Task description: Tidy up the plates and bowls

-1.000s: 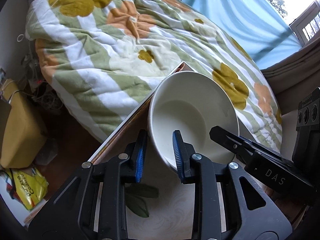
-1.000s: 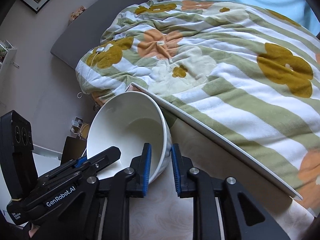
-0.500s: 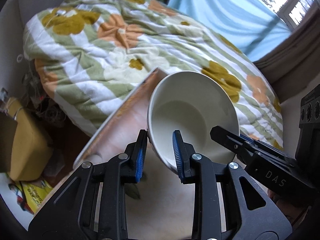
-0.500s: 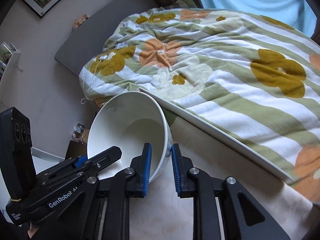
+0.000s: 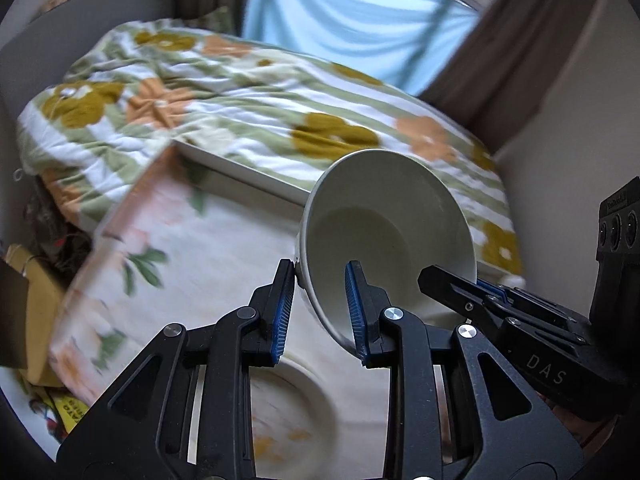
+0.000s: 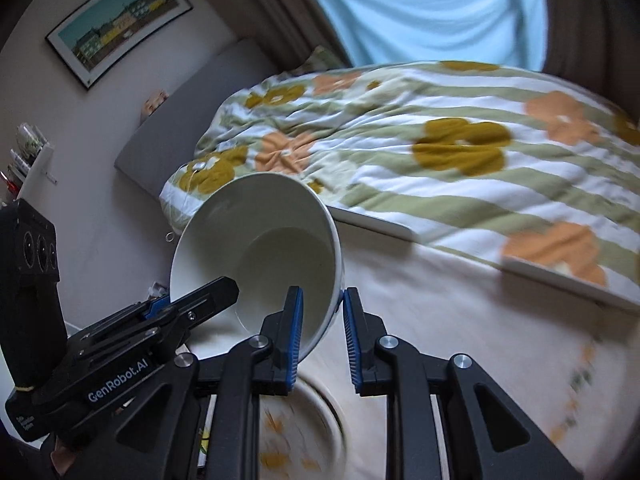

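A: Two grippers were on one white bowl (image 5: 390,236). Left gripper (image 5: 320,304) was clamped on the rim w/ one pad inside, one outside. Right gripper (image 6: 322,330) was clamped on the opposite rim, same way.

B: Bowl's position?

A: Held in the air, tipped, mouth facing the cameras, above a table (image 6: 460,320) w/ a flowered cloth. Directly underneath, close to the grippers, sat a plate (image 5: 288,412) w/ orange marks, blurred, so can't say more about it.

B: Beyond that?

A: Table's far edge, then a bed w/ a striped flower blanket (image 6: 440,152), blue curtain (image 5: 340,20) behind. Picture on the wall (image 6: 120,24) in the right view.

B: Risks, imo?

A: Bowl's glazed and the pads only pinched thin rim. If the hands drifted apart or twisted unevenly, it could've slipped out and dropped onto the plate, chipping both. Also the tilt: set down at that angle, it'd land on its edge, prob. rock or skid on the plate. Needed levelling first, both hands releasing together.
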Tool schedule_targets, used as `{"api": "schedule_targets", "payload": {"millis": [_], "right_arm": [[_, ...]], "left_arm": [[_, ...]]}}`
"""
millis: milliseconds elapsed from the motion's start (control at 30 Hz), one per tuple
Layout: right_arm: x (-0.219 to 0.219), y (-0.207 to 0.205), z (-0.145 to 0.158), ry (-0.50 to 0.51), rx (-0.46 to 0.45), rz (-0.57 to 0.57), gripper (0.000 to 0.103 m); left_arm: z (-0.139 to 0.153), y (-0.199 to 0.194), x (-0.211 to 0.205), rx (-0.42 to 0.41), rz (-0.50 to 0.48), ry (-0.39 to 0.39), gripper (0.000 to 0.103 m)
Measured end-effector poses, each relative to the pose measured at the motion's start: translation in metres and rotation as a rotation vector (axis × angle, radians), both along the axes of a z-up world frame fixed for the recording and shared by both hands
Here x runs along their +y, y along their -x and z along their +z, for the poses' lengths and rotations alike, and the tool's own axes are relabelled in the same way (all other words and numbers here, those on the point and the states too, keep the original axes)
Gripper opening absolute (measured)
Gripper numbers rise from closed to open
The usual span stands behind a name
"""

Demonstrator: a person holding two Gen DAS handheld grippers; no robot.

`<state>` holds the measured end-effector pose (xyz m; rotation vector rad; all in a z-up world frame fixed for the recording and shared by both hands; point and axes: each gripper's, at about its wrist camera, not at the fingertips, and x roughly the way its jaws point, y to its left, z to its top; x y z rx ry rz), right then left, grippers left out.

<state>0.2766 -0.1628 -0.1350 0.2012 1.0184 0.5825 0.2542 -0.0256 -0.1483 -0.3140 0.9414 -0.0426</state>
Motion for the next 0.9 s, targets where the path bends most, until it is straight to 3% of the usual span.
{"api": "schedule_targets", "payload": {"millis": [167, 400, 600, 900], "right_arm": [[-0.073, 0.05, 0.008, 0.029, -0.008, -0.092, 0.019], [-0.158, 0.104, -0.006, 0.07, 0.031, -0.216, 0.019], [-0.193, 0.134, -0.035, 0.101, 0.089, -0.274, 0.019], [-0.209, 0.156, -0.068, 0.094, 0.157, -0.307, 0.019]], "left_arm": [[0.005, 0.032, -0.072, 0.003, -0.114, 0.004, 0.024], [-0.018, 0.067, -0.164, 0.079, -0.277, 0.013, 0.024], [-0.048, 0.088, -0.201, 0.161, -0.353, 0.004, 0.024], [-0.074, 0.098, -0.218, 0.22, -0.403, -0.055, 0.023]]}}
